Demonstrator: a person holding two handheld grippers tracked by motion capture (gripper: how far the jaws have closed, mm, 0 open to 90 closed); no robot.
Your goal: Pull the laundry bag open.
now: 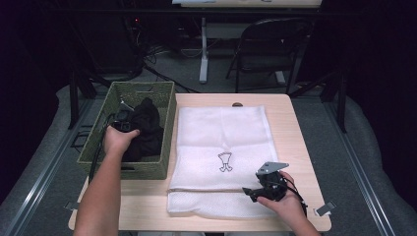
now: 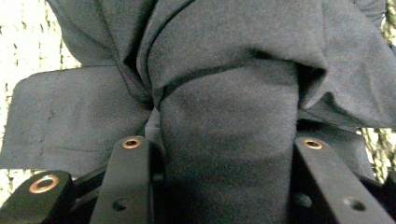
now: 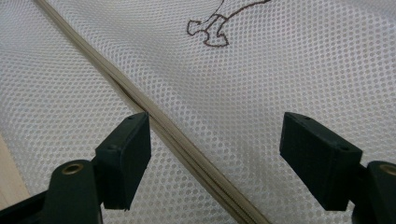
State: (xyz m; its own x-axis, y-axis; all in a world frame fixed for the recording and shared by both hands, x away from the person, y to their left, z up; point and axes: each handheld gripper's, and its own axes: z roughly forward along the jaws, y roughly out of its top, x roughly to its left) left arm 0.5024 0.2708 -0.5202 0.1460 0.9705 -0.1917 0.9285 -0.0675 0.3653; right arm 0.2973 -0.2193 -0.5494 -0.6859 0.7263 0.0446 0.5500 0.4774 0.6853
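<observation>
Left gripper [image 2: 224,154] clamped on a bundle of dark cloth in the basket; right gripper [image 3: 215,154] released over the mesh bag.

The crumpled black fabric garment [image 1: 146,129] lies heaped in the woven green rectangular basket [image 1: 164,105] at the table's left, its bunched fold [image 2: 229,140] running straight up between the left jaws, which press it from both sides. The white mesh laundry bag [image 1: 221,132] lies flat on the light wooden table [image 1: 295,123], long axis running away from the person, its zipper seam [image 3: 187,140] passing diagonally between the right gripper's spread jaws.
</observation>
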